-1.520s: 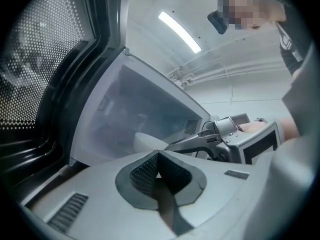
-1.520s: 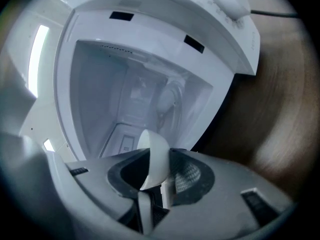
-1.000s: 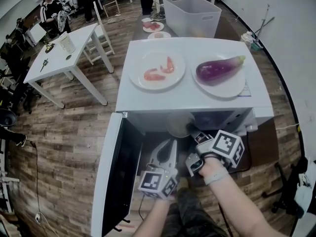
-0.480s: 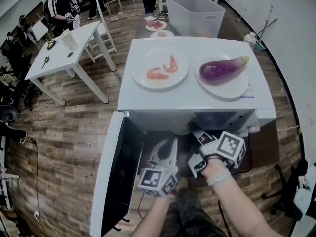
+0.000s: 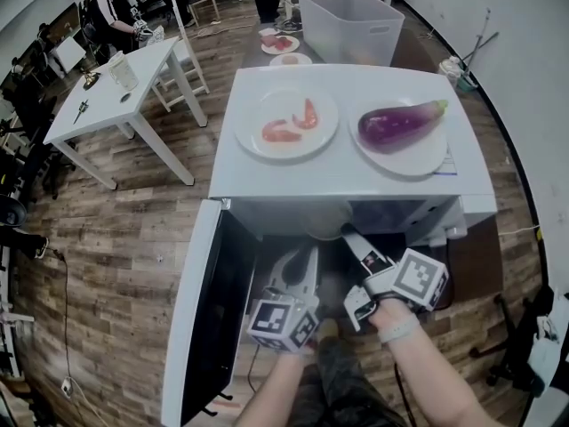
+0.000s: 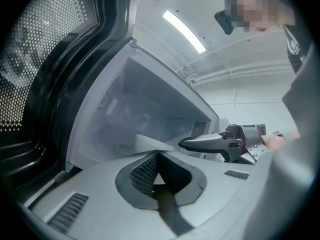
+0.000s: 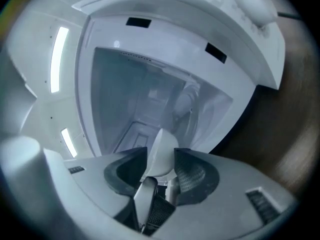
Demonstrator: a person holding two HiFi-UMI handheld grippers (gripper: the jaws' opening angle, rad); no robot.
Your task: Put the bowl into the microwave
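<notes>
A white bowl point(image 5: 322, 220) sits at the mouth of the open microwave point(image 5: 356, 181). In the right gripper view its rim point(image 7: 162, 151) stands between the jaws of my right gripper point(image 7: 162, 168). Those jaws have just been opening and now stand apart, the pads point(image 7: 192, 174) no longer pressing the rim. In the head view the right gripper point(image 5: 349, 236) reaches into the oven's opening beside the bowl. My left gripper point(image 5: 306, 256) hovers just in front of the opening, left of the right one, jaws closed together on nothing point(image 6: 157, 170).
The microwave door point(image 5: 209, 318) hangs open at the left. On the oven's top stand a plate with shrimp point(image 5: 286, 123) and a plate with an eggplant point(image 5: 397, 124). A grey bin point(image 5: 345, 25) is behind, and a white table point(image 5: 116, 96) at the far left.
The right gripper's jaws have spread apart around the bowl's rim and the gripper has rolled a little. The bowl stays at the oven's mouth. The left gripper has not moved.
</notes>
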